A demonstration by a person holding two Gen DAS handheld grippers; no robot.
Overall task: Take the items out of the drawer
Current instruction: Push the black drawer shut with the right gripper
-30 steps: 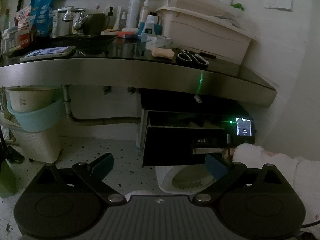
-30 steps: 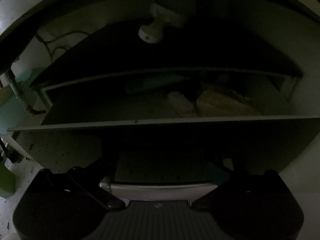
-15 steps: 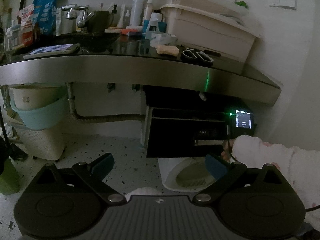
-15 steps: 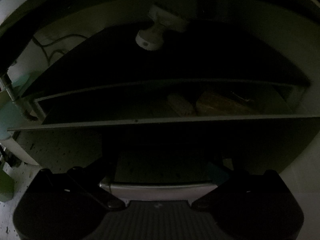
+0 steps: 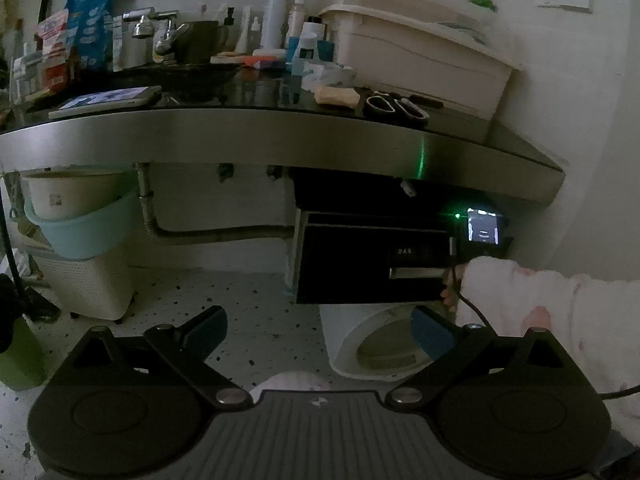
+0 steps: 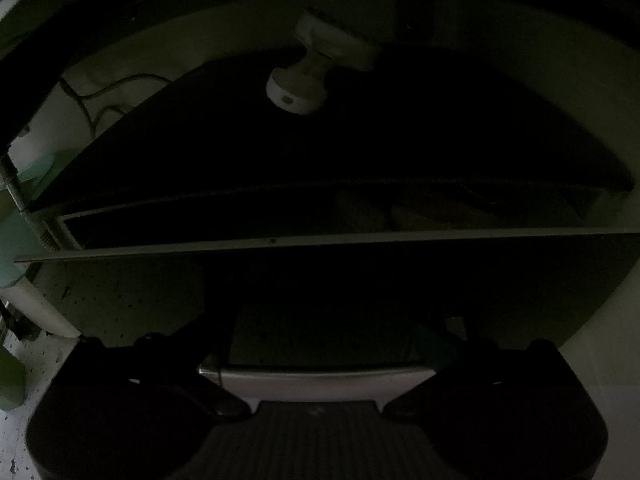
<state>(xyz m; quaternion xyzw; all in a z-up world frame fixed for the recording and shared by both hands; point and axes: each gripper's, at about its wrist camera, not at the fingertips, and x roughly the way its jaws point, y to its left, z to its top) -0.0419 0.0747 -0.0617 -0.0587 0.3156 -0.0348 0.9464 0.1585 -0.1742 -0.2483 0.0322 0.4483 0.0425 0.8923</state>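
A black drawer under the steel counter stands slightly pulled out. In the left wrist view my right gripper is at the drawer's metal handle, held by a hand in a white sleeve. My left gripper is open and empty, well back from the drawer above the floor. In the dark right wrist view the fingers stand wide apart, either side of the handle, against the drawer front. Dim items lie inside the drawer, hard to make out.
The counter carries bottles, a phone, soap and scissors. A white bin stands under the drawer. A teal basin and a white basket stand at left. A white knob hangs above the drawer.
The drawer has slid inward, its opening narrower than before, and less of its contents shows. The left gripper's view has shifted slightly back and up.
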